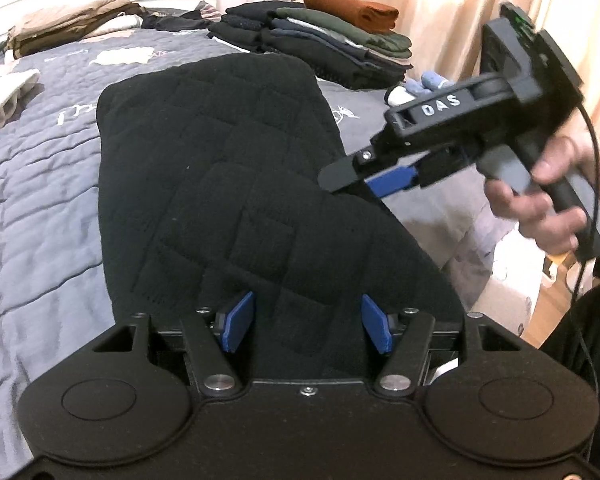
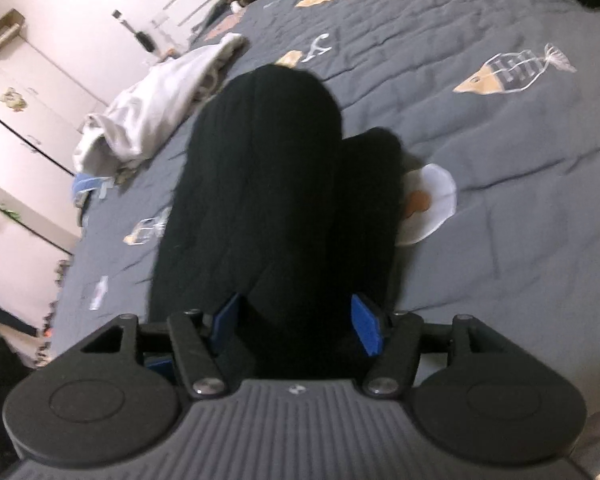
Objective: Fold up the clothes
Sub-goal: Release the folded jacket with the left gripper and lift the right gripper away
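Holding the black knit [image 1: 220, 168] at its near end, both grippers are busy on the grey quilt [image 1: 40, 208]. The left gripper [image 1: 307, 326] has its blue pads spread wide with fabric bunched between them; whether they actually pinch it I cannot tell, since the cloth fills the gap without visibly touching both pads. The right gripper [image 1: 342, 178], seen from the side, has its fingertips down at the knit's right edge, close together, apparently clamped on the fabric. From its own camera the right gripper [image 2: 298, 326] shows pads standing apart with dark cloth mounded between them, so the two views do not quite agree, and that frame is blurred.

As for progress: the knit lies lengthwise on the bed, already narrowed, with a layer doubled over near the grippers. My read is that it is mid-fold, with at least one more fold and a tidy left. A stack [image 1: 332, 44] of folded clothes sits at the far edge, so much is done. A tan garment [image 1: 68, 24] and a white one [image 2: 152, 108] lie loose, likely still waiting.

Hidden: the knit's near hem sits under the gripper bodies, its sleeves cannot be made out, and black on black swallows the creases.
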Demonstrator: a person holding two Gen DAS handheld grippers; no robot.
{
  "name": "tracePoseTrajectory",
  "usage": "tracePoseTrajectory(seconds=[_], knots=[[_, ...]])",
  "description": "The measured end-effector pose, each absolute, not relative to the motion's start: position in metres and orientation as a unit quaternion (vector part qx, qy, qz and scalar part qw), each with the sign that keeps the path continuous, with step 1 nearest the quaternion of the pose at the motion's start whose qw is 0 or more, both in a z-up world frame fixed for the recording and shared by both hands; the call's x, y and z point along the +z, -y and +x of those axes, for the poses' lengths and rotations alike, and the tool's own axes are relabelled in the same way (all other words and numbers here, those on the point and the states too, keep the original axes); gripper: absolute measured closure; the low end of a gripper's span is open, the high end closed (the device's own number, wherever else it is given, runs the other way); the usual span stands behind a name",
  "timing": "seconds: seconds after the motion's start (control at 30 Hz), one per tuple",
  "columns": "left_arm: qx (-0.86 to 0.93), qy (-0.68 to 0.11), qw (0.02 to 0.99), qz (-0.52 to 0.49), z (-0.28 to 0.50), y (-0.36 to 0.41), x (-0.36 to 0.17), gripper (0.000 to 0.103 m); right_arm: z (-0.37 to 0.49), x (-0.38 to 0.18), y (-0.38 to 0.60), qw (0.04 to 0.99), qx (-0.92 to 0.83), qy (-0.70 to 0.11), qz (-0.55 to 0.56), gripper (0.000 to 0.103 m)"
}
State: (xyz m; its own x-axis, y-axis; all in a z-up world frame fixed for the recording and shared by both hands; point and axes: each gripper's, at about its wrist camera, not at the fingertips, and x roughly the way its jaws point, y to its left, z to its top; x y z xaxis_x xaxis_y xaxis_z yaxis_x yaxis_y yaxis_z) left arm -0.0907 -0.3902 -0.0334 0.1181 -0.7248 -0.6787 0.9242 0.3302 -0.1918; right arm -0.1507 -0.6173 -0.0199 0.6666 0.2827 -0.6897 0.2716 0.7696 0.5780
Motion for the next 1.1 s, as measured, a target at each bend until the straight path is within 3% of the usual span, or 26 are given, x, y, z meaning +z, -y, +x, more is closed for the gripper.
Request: tracePoseTrajectory(seconds=[0.17, 0.3, 0.4, 0.57, 0.67, 0.83, 1.0, 1.1], knots=[[-0.561, -0.352, 0.735, 0.145, -0.093, 0.394, -0.035, 0.044, -0.156, -0.018, 0.599, 0.855, 0.008, -0.411, 0.316, 0.042], [-0.561, -0.355, 0.734, 0.141, -0.091, 0.392, -0.033, 0.044, -0.162, -0.015, 0.595, 0.862, 0.009, -0.385, 0.330, 0.075], [-0.568, -0.354, 0.731, 0.130, -0.089, 0.387, -0.026, 0.044, -0.170, -0.008, 0.601, 0.860, 0.018, -0.361, 0.360, 0.083], [-0.597, -0.331, 0.723, 0.108, -0.089, 0.371, -0.003, 0.043, -0.191, 0.008, 0.610, 0.867, 0.014, -0.316, 0.384, 0.087], [-0.601, -0.302, 0.733, 0.098, -0.086, 0.355, 0.014, 0.043, -0.200, 0.007, 0.613, 0.872, 0.004, -0.327, 0.365, 0.087], [-0.554, -0.319, 0.762, 0.104, -0.071, 0.348, 0.007, 0.043, -0.193, -0.021, 0.618, 0.873, -0.053, -0.352, 0.333, 0.083], [-0.516, -0.342, 0.772, 0.145, -0.066, 0.358, -0.017, 0.043, -0.184, -0.020, 0.596, 0.897, -0.066, -0.353, 0.258, 0.049], [-0.513, -0.346, 0.773, 0.142, -0.065, 0.358, -0.019, 0.043, -0.183, -0.017, 0.587, 0.902, -0.076, -0.355, 0.234, 0.044]])
